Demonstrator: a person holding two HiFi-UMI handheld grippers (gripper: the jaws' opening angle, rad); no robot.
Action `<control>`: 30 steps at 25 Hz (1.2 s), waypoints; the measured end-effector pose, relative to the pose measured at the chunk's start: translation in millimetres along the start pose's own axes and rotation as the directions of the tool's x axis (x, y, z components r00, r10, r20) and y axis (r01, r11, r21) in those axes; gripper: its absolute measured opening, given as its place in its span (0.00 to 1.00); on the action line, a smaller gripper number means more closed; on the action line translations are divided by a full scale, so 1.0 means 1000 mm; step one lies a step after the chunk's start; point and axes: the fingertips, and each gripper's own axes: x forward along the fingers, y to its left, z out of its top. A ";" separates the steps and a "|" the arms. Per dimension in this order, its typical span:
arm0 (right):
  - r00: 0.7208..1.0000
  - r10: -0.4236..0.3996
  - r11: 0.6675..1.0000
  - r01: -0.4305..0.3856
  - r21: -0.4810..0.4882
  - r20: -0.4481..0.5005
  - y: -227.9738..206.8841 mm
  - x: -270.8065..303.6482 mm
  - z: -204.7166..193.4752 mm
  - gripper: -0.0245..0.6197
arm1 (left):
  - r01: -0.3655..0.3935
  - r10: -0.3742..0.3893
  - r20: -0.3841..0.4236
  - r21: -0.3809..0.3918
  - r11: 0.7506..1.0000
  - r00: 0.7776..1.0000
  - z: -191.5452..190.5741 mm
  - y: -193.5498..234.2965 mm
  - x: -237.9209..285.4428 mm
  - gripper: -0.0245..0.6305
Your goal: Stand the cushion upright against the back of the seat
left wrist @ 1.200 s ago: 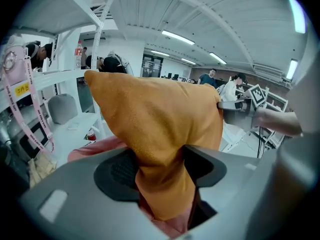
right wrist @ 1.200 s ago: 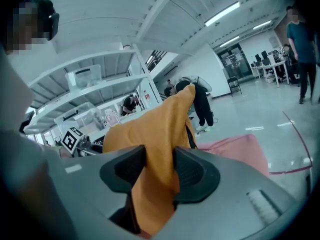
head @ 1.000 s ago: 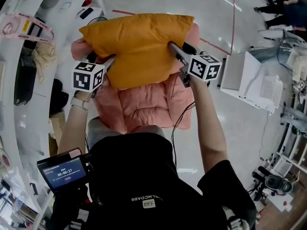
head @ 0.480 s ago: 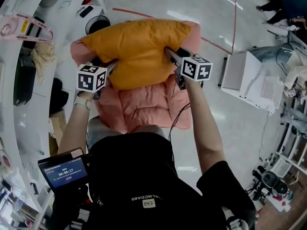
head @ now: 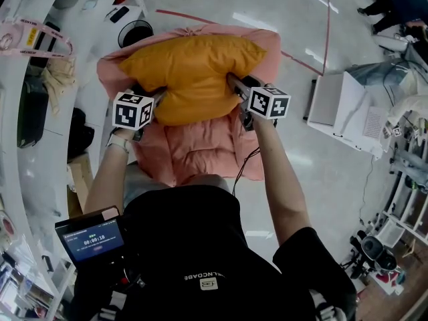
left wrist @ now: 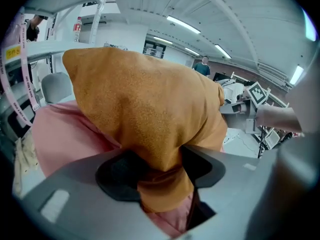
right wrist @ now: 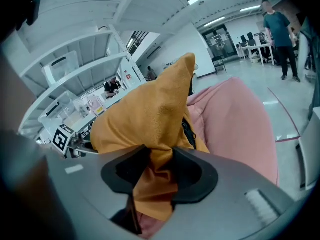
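The mustard-orange, soft fabric cushion (head: 194,75) hangs between the 2 hand-held grippers, each gripping 1 of its side edges.

The left gripper (head: 158,93) has its 2 jaws pressed onto a bunched fold of the cushion's left edge. In the left gripper view, the fabric is squeezed narrow between the dark pads and bulges out wide ahead of and above them.

The right gripper (head: 234,83), straight across the cushion from the left one, pinches the opposite edge in the same way. In the right gripper view, a thin gathered strip of orange cloth runs between its pads, and the cushion rises to a peak ahead of them.

The pink, puffy padded armchair (head: 200,149) lies below and beyond both grippers. Its seat spreads under the jaws towards the person, and its rounded backrest (head: 269,44) shows just past the cushion's far edge and to the right of the right gripper. The cushion stands roughly upright in front of that backrest. Whether its lower edge rests on the seat cannot be told.

Beyond the chair, further ahead of both grippers, a red tape line (head: 187,15) crosses the pale glossy floor (head: 287,199).
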 end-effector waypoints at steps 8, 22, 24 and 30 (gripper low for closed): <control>0.999 0.038 0.995 -0.037 0.093 -0.010 -0.008 0.008 -0.028 0.29 | 0.026 -0.026 -0.039 -0.019 0.999 0.999 -0.023 0.000 0.016 0.45; 0.995 0.094 0.972 -0.086 0.219 -0.025 -0.028 0.023 -0.071 0.29 | 0.064 -0.069 -0.095 -0.054 0.997 0.993 -0.062 0.002 0.043 0.44; 0.994 0.108 0.967 -0.100 0.233 -0.020 -0.024 0.020 -0.074 0.29 | 0.068 -0.073 -0.098 -0.060 0.996 0.992 -0.065 -0.001 0.041 0.44; 0.995 0.099 0.966 -0.093 0.239 -0.014 -0.028 0.025 -0.079 0.28 | 0.081 -0.089 -0.113 -0.079 0.994 0.990 -0.072 0.002 0.048 0.44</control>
